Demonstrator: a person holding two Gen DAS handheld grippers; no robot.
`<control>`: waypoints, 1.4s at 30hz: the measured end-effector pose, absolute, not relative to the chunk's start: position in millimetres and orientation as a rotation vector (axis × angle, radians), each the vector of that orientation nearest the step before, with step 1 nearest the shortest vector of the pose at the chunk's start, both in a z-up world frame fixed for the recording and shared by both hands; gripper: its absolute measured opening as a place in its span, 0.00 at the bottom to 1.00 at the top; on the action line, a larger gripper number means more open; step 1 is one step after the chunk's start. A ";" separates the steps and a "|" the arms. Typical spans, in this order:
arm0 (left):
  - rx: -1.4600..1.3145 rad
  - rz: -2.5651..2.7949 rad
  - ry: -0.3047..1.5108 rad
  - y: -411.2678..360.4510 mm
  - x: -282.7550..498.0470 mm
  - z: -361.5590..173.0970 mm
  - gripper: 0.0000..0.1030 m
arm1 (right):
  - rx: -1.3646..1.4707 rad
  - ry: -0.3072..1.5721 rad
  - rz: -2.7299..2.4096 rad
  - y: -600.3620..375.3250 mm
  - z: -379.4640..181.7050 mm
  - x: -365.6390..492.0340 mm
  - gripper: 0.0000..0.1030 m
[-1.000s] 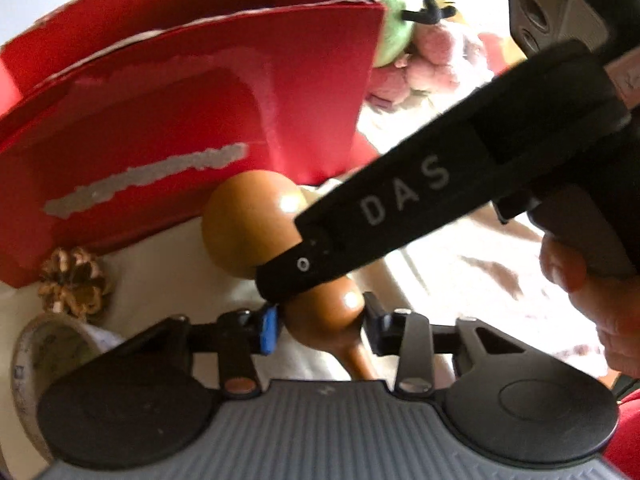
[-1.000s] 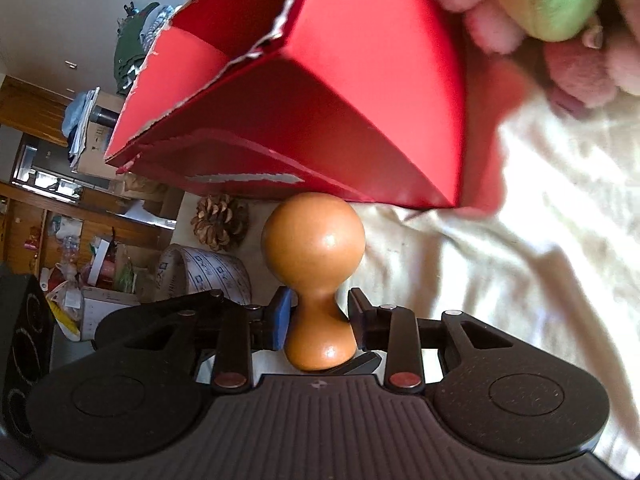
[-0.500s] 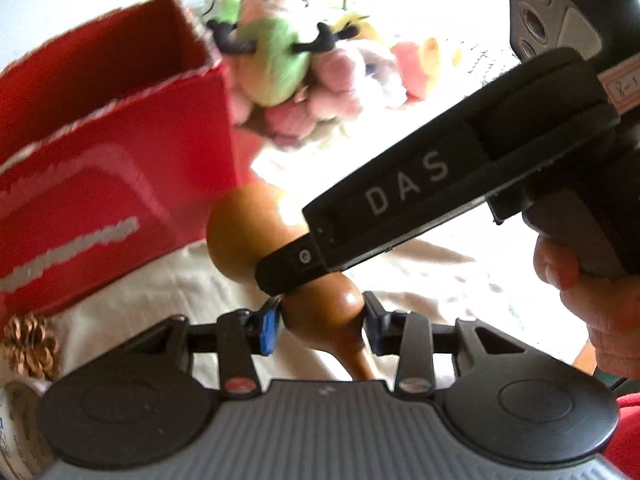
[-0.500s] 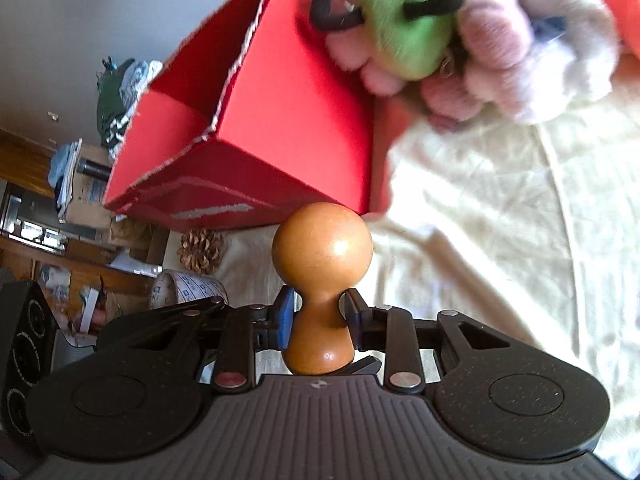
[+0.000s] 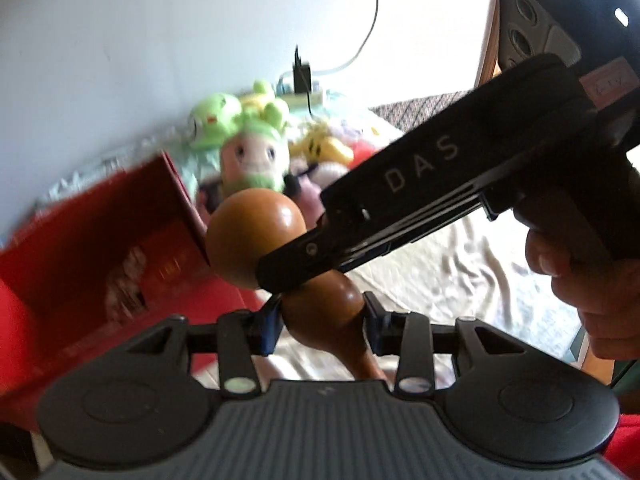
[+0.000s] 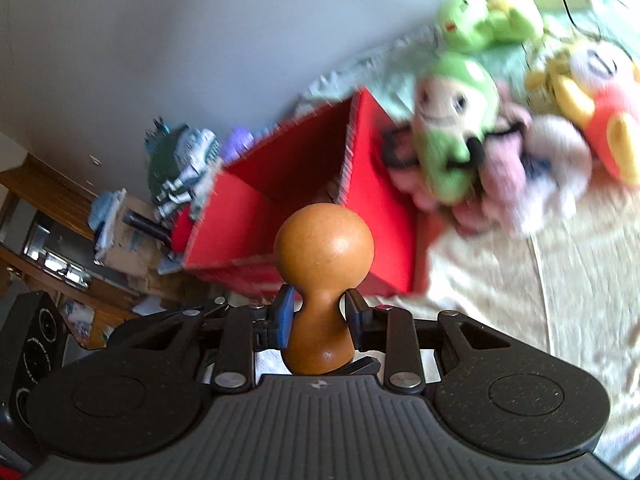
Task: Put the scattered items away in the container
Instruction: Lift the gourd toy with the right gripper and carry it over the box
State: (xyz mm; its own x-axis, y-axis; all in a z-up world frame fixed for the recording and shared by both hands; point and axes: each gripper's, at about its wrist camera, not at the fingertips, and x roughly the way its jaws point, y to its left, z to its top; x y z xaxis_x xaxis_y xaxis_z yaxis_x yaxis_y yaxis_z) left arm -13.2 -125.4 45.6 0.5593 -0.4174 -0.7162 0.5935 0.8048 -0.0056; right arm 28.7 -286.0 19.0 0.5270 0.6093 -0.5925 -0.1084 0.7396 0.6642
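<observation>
Brown and glossy, the wooden gourd (image 6: 324, 280) is held by both sets of tongs at once: the right tongs (image 6: 319, 316) pinch its narrow waist, and the left tongs (image 5: 322, 320) are clamped on its smaller bulb, the stem pointing back toward the camera. In the left wrist view the right tool crosses over the gourd (image 5: 256, 240), and the person's hand (image 5: 588, 280) grips its handle. The step in hand looks like the carry: the gourd hangs clear of the cream blanket (image 6: 520, 300), in front of the red cardboard box (image 6: 304, 188), whose open top faces the right wrist camera. The next move probably calls for bringing the gourd over the near rim, lowering it into the red interior, and having both tongs let go together so it does not swing or roll out. A heap of plush toys (image 6: 456, 136) sits right against the box's right wall, close enough to be brushed if the approach drifts that way. Beyond the box lie household clutter and wooden furniture (image 6: 52, 200), well off the path. How much is in the box already cannot be told.
</observation>
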 end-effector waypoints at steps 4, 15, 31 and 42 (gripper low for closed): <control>0.279 -0.606 0.728 -135.0 29.6 54.6 0.38 | 0.601 0.871 0.470 -269.9 36.1 42.1 0.29; 0.308 -0.570 0.713 -52.2 89.5 83.2 0.38 | 0.565 0.827 0.524 -203.6 58.0 112.3 0.30; 0.237 -0.575 0.940 15.1 174.5 11.0 0.38 | 0.528 1.020 0.486 -138.0 0.9 193.2 0.29; 0.210 -0.581 1.155 13.5 217.4 -32.5 0.38 | 0.513 1.136 0.464 -131.9 -40.8 220.5 0.29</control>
